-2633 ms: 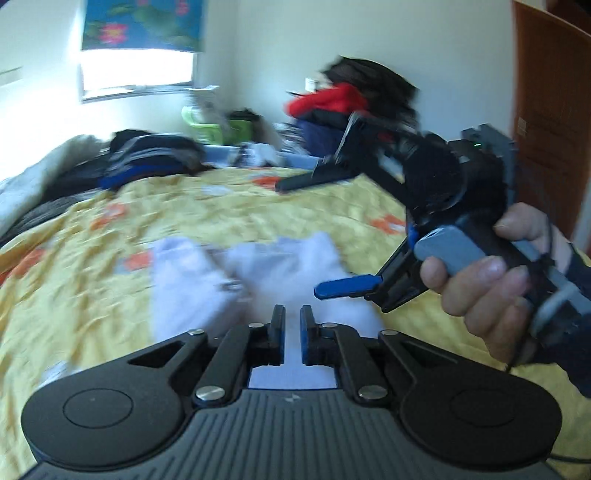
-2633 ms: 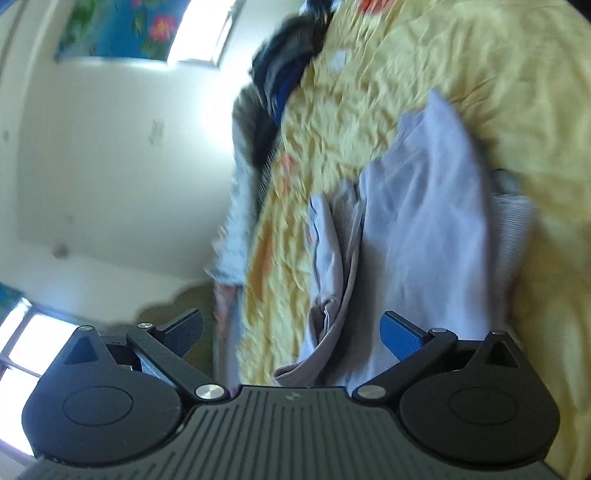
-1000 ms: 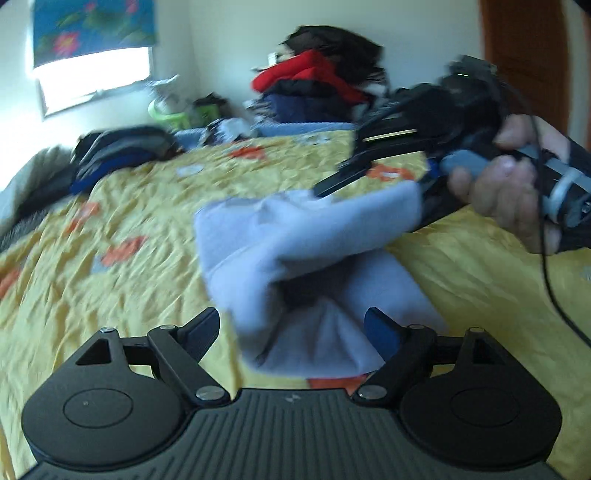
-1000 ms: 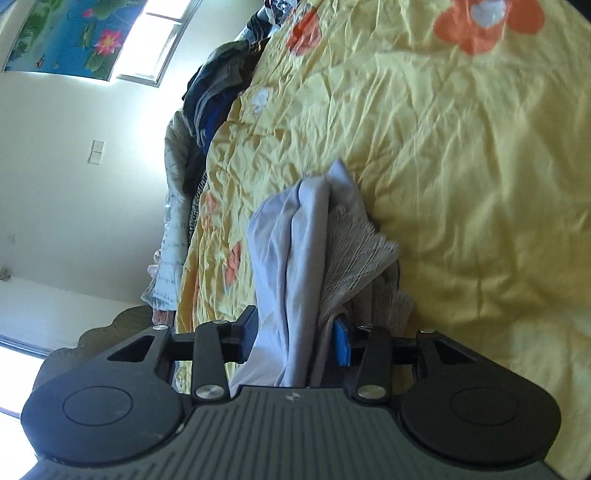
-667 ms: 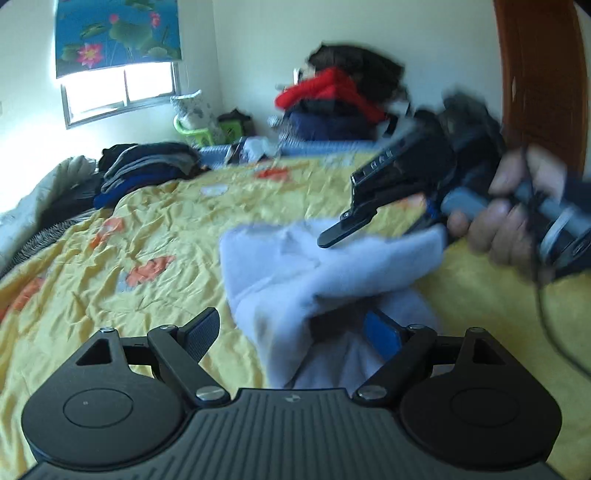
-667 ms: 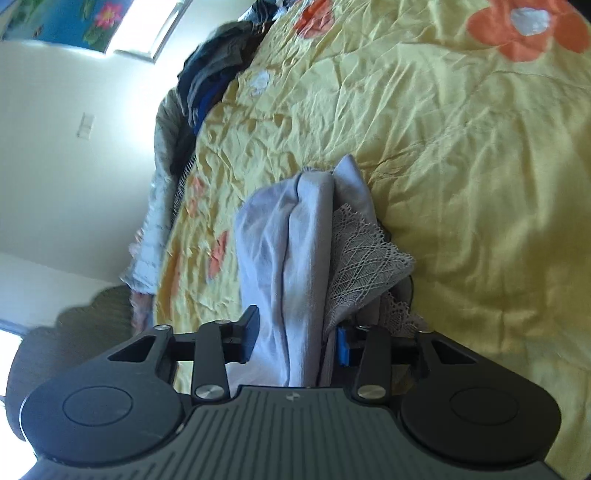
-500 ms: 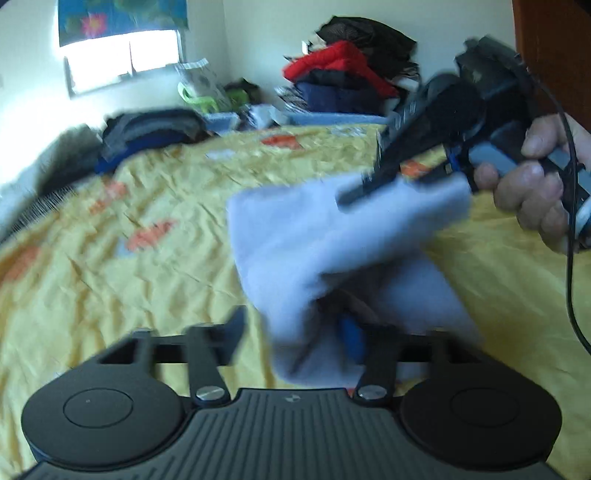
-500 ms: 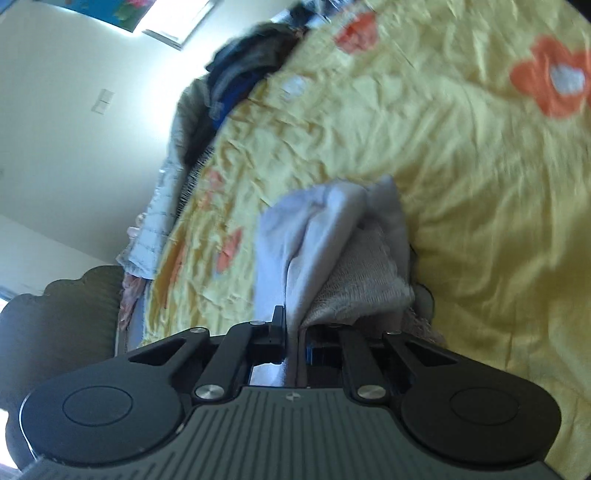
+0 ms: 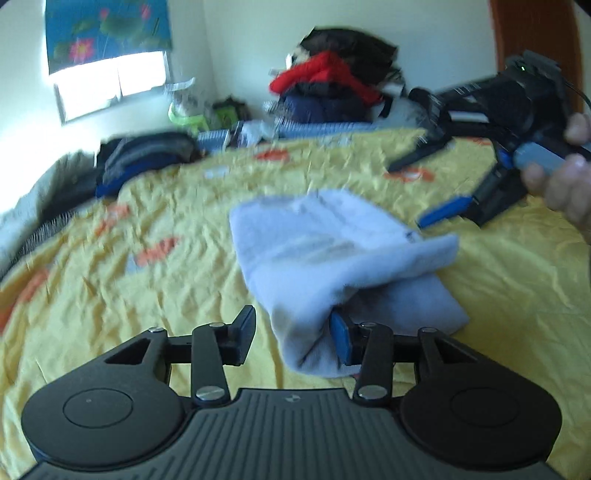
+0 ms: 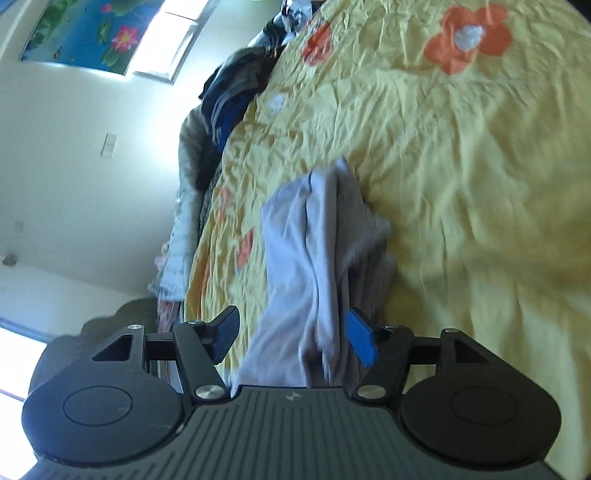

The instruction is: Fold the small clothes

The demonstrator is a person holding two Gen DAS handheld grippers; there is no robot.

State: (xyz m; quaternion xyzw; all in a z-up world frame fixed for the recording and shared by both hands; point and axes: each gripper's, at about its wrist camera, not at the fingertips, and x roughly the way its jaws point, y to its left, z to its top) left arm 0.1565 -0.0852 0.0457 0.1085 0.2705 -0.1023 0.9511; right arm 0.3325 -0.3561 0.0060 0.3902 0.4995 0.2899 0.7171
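A small pale lilac garment (image 9: pixel 332 251) lies folded over on the yellow flowered bedspread (image 9: pixel 147 280). My left gripper (image 9: pixel 291 332) is open, its jaws either side of the garment's near edge, the cloth resting against the right blue pad. My right gripper (image 10: pixel 293 334) is open too, and the garment (image 10: pixel 314 251) with its lace trim hangs loosely between its jaws. In the left wrist view the right gripper (image 9: pixel 428 188) is held by a hand just beyond the garment's far right corner, jaws apart.
Piles of dark clothes (image 9: pixel 140 158) lie at the bed's far left. A heap of red and black clothing (image 9: pixel 332 88) sits against the far wall. A window with a blue flowered blind (image 9: pixel 107 33) is at back left, a brown door (image 9: pixel 532 40) at right.
Both grippers were closed on the garment half a second ago and have now opened. The right gripper has drawn back to the right, and the folded garment has dropped onto the bed.
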